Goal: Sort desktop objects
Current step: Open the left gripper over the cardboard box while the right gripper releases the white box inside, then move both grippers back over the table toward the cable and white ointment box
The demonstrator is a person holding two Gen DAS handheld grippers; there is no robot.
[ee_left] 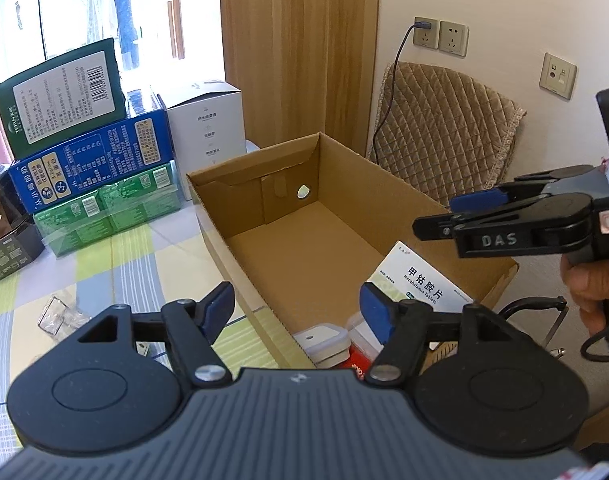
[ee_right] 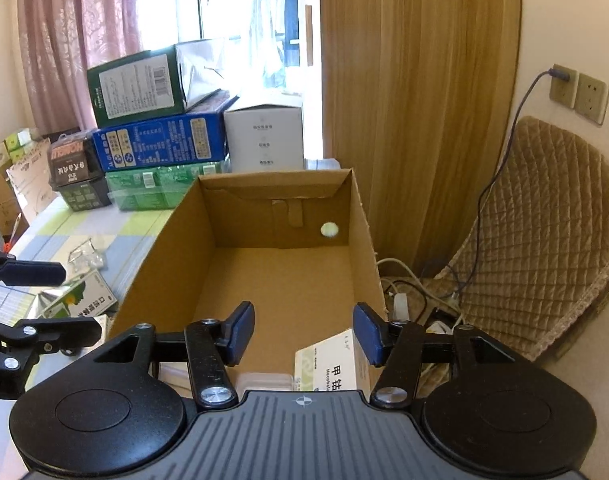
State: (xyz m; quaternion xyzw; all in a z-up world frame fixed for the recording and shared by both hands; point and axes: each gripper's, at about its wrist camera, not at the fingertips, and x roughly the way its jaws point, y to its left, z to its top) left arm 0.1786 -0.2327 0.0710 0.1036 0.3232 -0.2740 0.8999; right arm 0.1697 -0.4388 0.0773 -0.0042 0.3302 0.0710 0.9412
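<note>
1. On the left of the counter [ee_left: 104, 264], a clear plastic piece [ee_left: 58, 314] and a green-and-white packet [ee_right: 80, 300] lay loose, not yet sorted. Stacked cartons [ee_left: 88, 152] stood behind them, well clear of the work.
2. The left tongs [ee_left: 296, 312] hung released over the near wall of the cardboard box [ee_left: 264, 216], with nothing between the pads. The next pick looked to be one of those loose pieces; approaching low from the box side would avoid clipping its wall.
3. Inside the box, at the near end, sat a white lidded container [ee_left: 322, 340] and the white medicine carton [ee_left: 420, 284], leaning against the right wall.
4. The right tongs [ee_right: 302, 334] stood parted just above that carton, not pressing it; it seemed freshly dropped. Lifting straight up would keep it from tipping.
5. Beyond, a quilted chair [ee_right: 544, 232] and trailing cables [ee_right: 416, 292] crowded the box's right side.
</note>
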